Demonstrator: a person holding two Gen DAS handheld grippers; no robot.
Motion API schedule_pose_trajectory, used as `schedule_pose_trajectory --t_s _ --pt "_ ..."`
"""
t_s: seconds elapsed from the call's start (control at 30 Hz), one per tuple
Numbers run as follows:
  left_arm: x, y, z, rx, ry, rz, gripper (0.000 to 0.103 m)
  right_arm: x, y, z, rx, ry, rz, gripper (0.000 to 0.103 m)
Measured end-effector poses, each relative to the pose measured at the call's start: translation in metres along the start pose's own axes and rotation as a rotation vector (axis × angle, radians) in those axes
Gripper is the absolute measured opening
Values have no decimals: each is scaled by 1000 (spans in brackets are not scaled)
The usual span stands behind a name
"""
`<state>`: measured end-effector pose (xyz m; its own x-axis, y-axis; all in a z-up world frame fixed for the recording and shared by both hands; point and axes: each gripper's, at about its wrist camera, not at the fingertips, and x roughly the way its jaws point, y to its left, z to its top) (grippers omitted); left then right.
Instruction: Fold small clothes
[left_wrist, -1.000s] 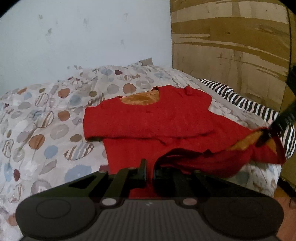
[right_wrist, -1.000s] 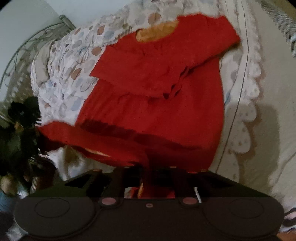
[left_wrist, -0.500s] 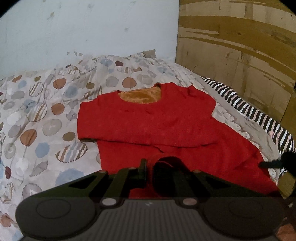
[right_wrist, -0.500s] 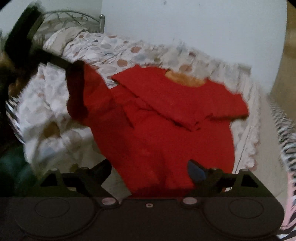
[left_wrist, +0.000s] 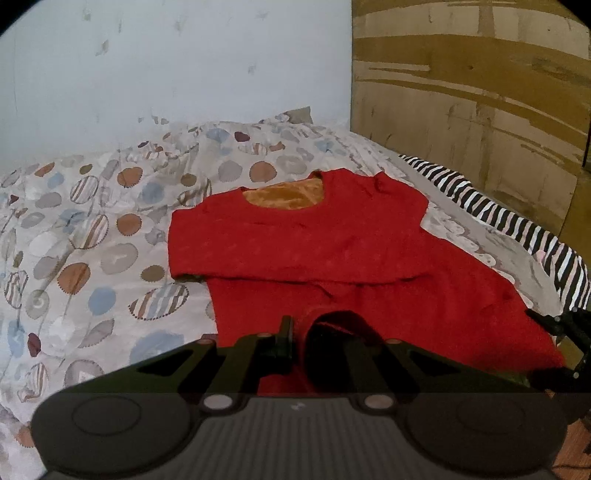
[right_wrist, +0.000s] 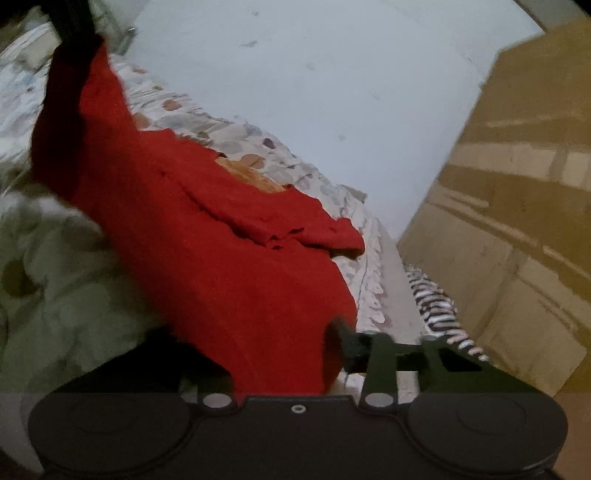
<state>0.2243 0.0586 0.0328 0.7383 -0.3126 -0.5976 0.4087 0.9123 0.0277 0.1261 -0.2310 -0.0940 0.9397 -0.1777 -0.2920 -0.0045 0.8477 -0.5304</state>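
Observation:
A red garment with an orange lining at the neck lies on the bed, its sleeves folded across the chest. My left gripper is shut on a bunched fold of the near hem. In the right wrist view that same gripper holds the hem raised at the top left. My right gripper is at the hem's other corner, its jaws closing on the red cloth. One finger presses the cloth's edge; the other is hidden under it. The right gripper also shows at the left view's right edge.
A bedspread printed with round patches covers the bed. A black-and-white striped cloth lies along the right side, against a brown board wall. A pale wall stands behind the bed.
The right gripper let go of the lifted hem corner, opened wide, dropped lower and rolled, then closed on the hem's right corner. The garment's right side now lies flat. The left gripper stayed put.

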Motion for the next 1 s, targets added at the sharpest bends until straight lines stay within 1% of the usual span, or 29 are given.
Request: schedule_pose_trajectory --t_s 0.03,0.13,0.23,0.33,0.4,0.5,0.57,0.6,0.7,0.8,1.0 --pt "-3 -2 -3 9 -5 4 5 -3 0 0 -13 -13 -1 19" --pt "-16 -8 -13 46 -26 25 5 -11 -7 4 -31 -44 -11 17" --pt "-36 -18 -27 90 -74 62 5 -26 -18 8 -63 -83 -26 16" --pt "-58 -33 -46 156 -133 103 5 -38 -25 8 -142 -113 -38 15" --pt "-71 -45 -61 201 -163 132 4 -42 -29 6 -182 -114 -32 16" --pt "-82 -61 -83 201 -184 137 4 -43 -27 -2 -240 -92 -15 16" --pt "-85 -75 -101 257 -206 179 4 -43 -26 -7 -250 -74 0 15" --pt "-85 -81 -109 278 -210 192 3 -44 -26 -9 -250 -62 8 13" --pt "-87 -91 -126 290 -207 198 3 -53 -24 -14 -254 -68 11 11" --pt "-91 -96 -140 311 -227 224 2 -61 -24 -17 -261 -85 26 10" --pt "-115 -94 -152 260 -279 251 0 -81 -26 -12 -273 -122 42 8"
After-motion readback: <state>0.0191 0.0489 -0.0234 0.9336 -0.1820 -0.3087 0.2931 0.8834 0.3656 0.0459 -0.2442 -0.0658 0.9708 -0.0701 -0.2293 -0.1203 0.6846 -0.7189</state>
